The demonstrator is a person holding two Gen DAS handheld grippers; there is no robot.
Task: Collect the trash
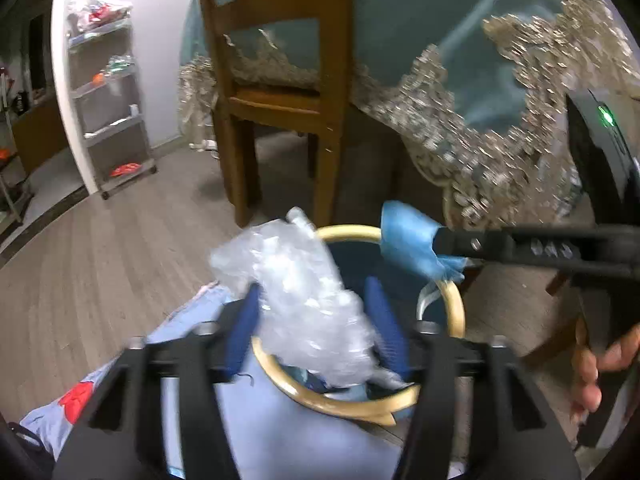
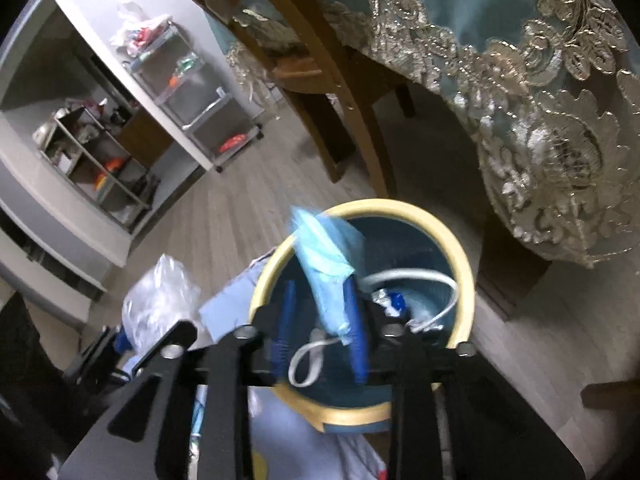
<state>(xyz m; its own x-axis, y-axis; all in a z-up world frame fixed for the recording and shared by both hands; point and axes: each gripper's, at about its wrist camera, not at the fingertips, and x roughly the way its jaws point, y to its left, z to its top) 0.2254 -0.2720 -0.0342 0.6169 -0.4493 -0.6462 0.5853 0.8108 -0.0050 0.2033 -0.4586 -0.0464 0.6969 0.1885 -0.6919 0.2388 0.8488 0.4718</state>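
no readable writing is showing anywhere. the left tongs (image 1: pixel 316 320) are reaching over the bin (image 1: pixel 454 300), closing partway on a crumpled clear plastic wrap (image 1: pixel 296 292) above its yellow rim. the right tongs (image 2: pixel 320 320) are angling down into the bin (image 2: pixel 464 256), pinching a blue face mask (image 2: pixel 324 264) over a white cable (image 2: pixel 416 280) inside.

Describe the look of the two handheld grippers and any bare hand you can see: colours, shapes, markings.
Left gripper: matte black angular frame with silver bolts and ribbed blue finger pads. Right gripper: the same black frame, bolts and blue pads; the left view shows its glossy black body with a green indicator light. The person's bare right hand has no sleeve in view.
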